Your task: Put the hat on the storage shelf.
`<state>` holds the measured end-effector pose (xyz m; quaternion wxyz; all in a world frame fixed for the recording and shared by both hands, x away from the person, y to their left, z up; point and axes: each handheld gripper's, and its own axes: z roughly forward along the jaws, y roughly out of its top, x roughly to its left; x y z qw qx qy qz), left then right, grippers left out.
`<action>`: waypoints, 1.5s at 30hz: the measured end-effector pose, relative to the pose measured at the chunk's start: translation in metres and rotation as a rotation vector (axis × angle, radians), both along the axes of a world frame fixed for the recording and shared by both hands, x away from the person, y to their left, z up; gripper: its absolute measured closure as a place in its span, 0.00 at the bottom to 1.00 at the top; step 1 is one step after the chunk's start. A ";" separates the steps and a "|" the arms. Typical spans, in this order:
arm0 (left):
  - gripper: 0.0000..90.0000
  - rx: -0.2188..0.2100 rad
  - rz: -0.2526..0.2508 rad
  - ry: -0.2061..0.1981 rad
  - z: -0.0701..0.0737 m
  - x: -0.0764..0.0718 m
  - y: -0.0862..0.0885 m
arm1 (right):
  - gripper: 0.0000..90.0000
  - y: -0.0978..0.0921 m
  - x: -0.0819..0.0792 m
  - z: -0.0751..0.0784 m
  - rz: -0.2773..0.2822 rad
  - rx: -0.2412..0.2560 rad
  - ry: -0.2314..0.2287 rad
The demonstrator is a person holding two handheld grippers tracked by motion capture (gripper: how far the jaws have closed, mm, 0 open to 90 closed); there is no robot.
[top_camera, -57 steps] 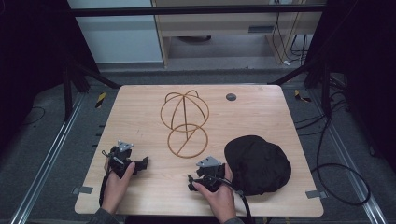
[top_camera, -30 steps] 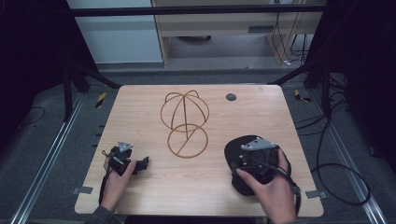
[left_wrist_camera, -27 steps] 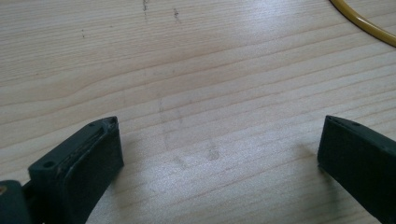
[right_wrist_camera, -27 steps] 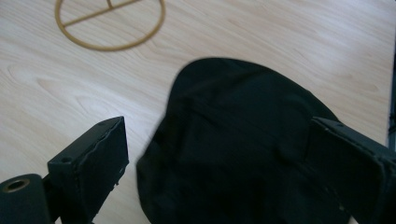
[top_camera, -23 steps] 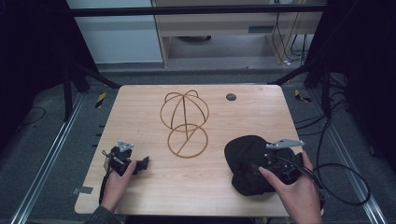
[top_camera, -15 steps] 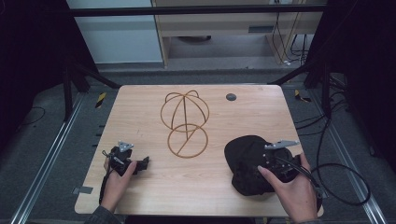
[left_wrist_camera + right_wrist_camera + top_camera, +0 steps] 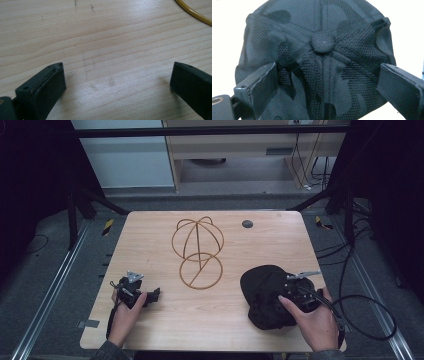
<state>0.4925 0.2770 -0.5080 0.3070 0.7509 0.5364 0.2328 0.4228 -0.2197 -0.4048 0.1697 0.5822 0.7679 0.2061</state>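
Reach-to-grasp step, by the look of it. Right claw [image 7: 287, 292] spread wide over the crown of the black cap [image 7: 265, 292], jaws flanking the top button [image 7: 322, 42], nothing pinched yet. Cap lying at the right near side of the tabletop [image 7: 165, 320], apart from the wire hat stand [image 7: 198, 251]. Left claw [image 7: 152, 293] also spread, empty, resting low on bare wood. Next, probably: lowering onto the fabric, closing on a fold of crown, then lifting toward the stand.

Black tongs [image 7: 152, 294], 2 flat jaws, trailing cable.
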 end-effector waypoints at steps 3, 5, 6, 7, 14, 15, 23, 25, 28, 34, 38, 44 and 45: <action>0.00 0.000 -0.002 0.000 0.000 0.000 0.000 | 0.08 -0.002 0.003 -0.005 0.004 0.019 0.015; 0.00 -0.001 -0.002 0.000 0.000 0.000 0.000 | 0.11 -0.003 0.004 -0.006 0.010 0.019 0.020; 0.00 0.000 -0.004 0.000 0.000 0.000 -0.001 | 0.12 -0.003 0.005 -0.006 0.010 0.023 0.021; 0.00 -0.001 -0.004 0.000 0.000 0.000 -0.001 | 0.12 -0.003 0.005 -0.006 0.010 0.023 0.021; 0.00 -0.004 -0.008 -0.001 0.000 0.000 -0.002 | 0.40 -0.006 0.008 -0.009 0.034 0.049 0.040; 0.00 -0.003 -0.009 -0.001 0.000 0.000 -0.002 | 0.49 -0.007 0.009 -0.009 0.039 0.056 0.040; 0.00 -0.001 -0.012 0.001 0.000 0.000 -0.002 | 0.84 -0.012 0.010 -0.007 0.074 0.099 0.037; 0.00 -0.001 -0.013 0.001 0.000 0.000 -0.002 | 0.86 -0.013 0.011 -0.007 0.081 0.096 0.034; 0.00 -0.001 -0.014 0.001 0.000 0.000 -0.003 | 0.92 -0.015 0.014 0.000 0.104 0.099 0.037; 0.00 0.000 -0.015 0.001 0.000 0.000 -0.003 | 0.95 -0.019 0.020 0.014 0.148 0.111 0.017; 0.00 0.000 -0.016 0.001 0.000 -0.001 -0.003 | 0.96 -0.026 0.020 0.036 0.156 0.130 -0.046; 0.00 -0.003 -0.017 -0.001 0.000 -0.001 -0.003 | 0.96 -0.026 0.020 0.063 0.157 0.136 -0.108; 0.00 -0.003 -0.017 -0.001 0.000 -0.001 -0.003 | 0.96 -0.026 0.020 0.063 0.157 0.136 -0.108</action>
